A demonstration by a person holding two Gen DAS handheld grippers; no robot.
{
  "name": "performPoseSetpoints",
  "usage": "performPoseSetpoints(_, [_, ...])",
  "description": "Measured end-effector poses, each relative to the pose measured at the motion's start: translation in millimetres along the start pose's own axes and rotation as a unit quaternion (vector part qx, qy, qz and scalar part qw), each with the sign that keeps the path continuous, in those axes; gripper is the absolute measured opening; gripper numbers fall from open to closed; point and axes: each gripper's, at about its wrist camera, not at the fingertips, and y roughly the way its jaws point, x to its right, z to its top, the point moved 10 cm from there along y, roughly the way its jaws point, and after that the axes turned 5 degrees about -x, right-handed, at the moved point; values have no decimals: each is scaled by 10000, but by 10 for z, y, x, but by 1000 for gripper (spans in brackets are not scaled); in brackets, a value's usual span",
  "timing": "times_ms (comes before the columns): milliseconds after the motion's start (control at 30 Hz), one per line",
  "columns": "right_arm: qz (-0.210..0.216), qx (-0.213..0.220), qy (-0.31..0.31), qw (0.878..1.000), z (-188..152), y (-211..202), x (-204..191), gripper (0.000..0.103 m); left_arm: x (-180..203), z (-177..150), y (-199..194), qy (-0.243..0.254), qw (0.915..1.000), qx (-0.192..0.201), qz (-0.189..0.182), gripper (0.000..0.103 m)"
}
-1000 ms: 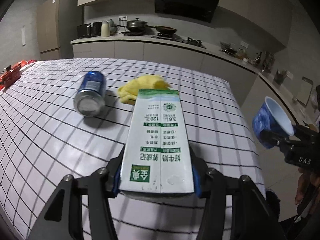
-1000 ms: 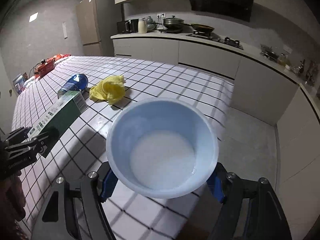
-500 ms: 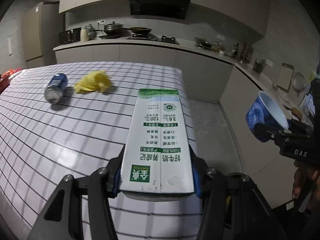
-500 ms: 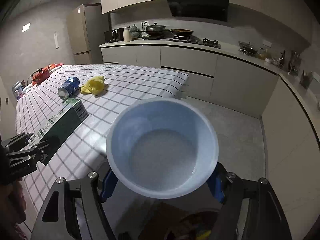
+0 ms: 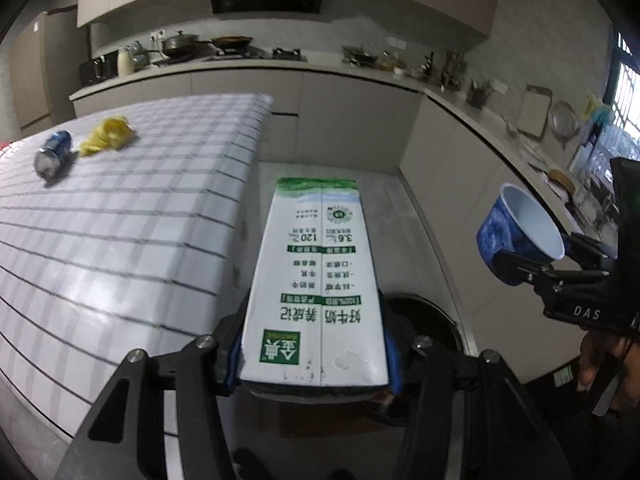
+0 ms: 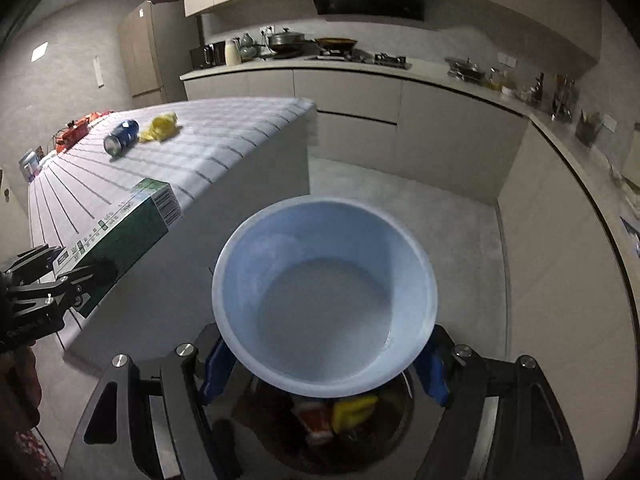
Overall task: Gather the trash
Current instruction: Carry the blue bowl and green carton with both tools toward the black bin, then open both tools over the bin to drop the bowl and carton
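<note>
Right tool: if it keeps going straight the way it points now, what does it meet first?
Most likely the trash bin on the floor: its dark opening, with rubbish in it, lies right beyond the right tool and the blue cup it holds. Depth is hard to judge, but nothing else shows between.

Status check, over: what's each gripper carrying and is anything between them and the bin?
Left gripper clamps milk carton. Right gripper clamps blue cup. Trash bin directly below, path clear.
</note>
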Motion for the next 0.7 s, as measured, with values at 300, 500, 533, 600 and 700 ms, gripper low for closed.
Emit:
performPoseSetpoints(300, [55, -306, 49, 9995, -577, 52, 329, 77, 592, -308, 247, 176, 9993, -315, -101, 54])
performPoseSetpoints(500, [89, -516, 19, 9986, -795, 183, 456, 77, 758, -505, 477, 207, 9981, -574, -93, 54])
performPoseSetpoints(533, [87, -569, -1, 9983, -837, 222, 475, 77, 783, -546, 507, 211, 9978, -618, -95, 54])
performPoseSetpoints(600, [101, -648, -20, 9978, -899, 276, 501, 77, 809, -599, 560, 219, 9973, -693, -102, 54])
performPoseSetpoints(700, [114, -751, -49, 9971, -964, 366, 506, 77, 835, -661, 615, 222, 9967, -780, -105, 54])
